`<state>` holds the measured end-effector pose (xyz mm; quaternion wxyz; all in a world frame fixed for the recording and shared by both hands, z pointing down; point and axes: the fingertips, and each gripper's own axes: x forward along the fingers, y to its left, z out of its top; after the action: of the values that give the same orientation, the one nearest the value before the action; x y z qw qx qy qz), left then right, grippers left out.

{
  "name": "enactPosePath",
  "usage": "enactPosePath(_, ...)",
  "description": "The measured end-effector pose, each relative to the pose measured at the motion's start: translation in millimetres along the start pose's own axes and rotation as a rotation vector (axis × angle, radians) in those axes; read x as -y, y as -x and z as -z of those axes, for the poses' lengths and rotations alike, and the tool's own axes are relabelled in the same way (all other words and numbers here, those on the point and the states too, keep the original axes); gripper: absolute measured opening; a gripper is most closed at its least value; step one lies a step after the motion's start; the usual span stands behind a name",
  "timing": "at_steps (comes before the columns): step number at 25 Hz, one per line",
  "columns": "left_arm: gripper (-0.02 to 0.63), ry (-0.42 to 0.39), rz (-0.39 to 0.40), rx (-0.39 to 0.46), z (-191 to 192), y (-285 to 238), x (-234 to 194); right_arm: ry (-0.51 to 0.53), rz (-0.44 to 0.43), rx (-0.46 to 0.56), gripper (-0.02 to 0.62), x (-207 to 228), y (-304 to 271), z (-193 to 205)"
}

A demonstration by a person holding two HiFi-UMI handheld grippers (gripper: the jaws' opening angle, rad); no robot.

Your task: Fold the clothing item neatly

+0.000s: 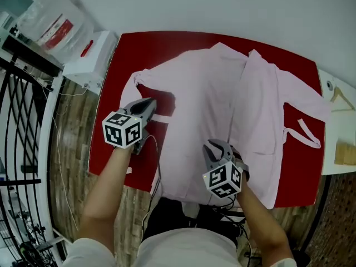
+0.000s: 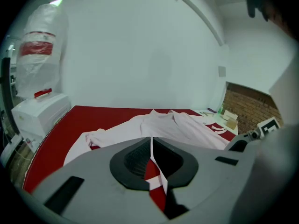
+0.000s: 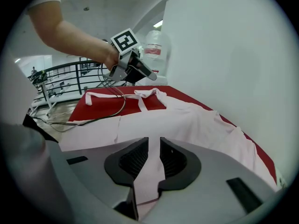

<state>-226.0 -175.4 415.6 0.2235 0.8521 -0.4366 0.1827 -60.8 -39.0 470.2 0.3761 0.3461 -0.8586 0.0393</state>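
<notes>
A pale pink robe-like garment lies spread on the red table, sleeves out to both sides. My right gripper is over its near hem, and in the right gripper view my right gripper is shut on a fold of the pink garment. My left gripper hovers over the left sleeve area, raised off the table, with its jaws shut and nothing held. A narrow pink strip lies on the table under it. Ahead of my left gripper the garment stretches away.
A white box and a clear plastic bag stand off the table's far left corner. Black railing runs along the left. A wooden hanger lies on a white surface at the right. A cable trails over the table's edge.
</notes>
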Motion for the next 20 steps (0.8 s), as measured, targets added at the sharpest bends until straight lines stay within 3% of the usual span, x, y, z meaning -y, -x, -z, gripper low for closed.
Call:
enactPosePath(8,0.008,0.091,-0.023,0.056,38.0,65.0,-38.9,0.062,-0.022,0.038,0.075,-38.2,-31.0,-60.3)
enactPosePath(15,0.012,0.048,-0.034,0.010,72.6,88.7,-97.1,0.086,-0.032,0.027,0.086,-67.2,-92.0,-111.1)
enactPosePath(20,0.095,-0.021,-0.029,-0.051,89.7,85.9,-135.7,0.110,-0.023,-0.004,0.086,-72.5,-135.7,-137.5)
